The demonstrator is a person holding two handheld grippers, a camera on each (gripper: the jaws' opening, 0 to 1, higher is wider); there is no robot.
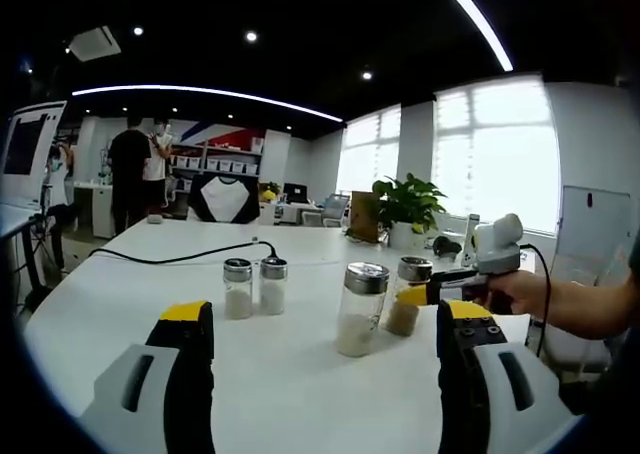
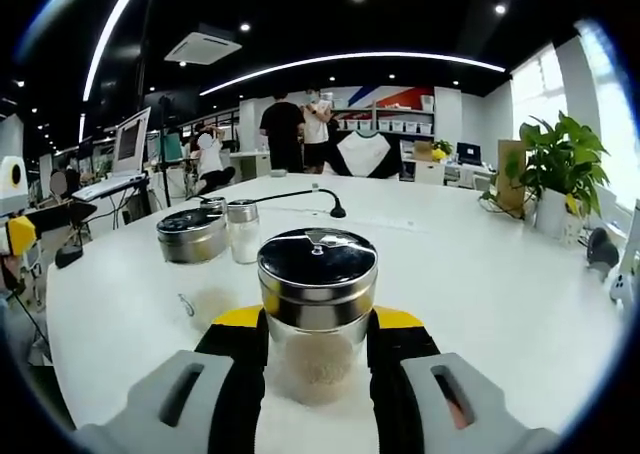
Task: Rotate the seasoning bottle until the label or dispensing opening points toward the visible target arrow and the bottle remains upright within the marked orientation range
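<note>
Your left gripper sits low with its two jaws wide apart, and nothing is between them. Your right gripper has its jaws pressed on both sides of a seasoning bottle. In the left gripper view, your right hand reaches in from the right, holding that gripper.

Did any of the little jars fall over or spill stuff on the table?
No, nothing stands out. All four jars stand upright on the white table with lids on: two small ones side by side, a bigger one, and one between the right tongs. No powder shows on the table. The left tongs are open, holding nothing.
</note>
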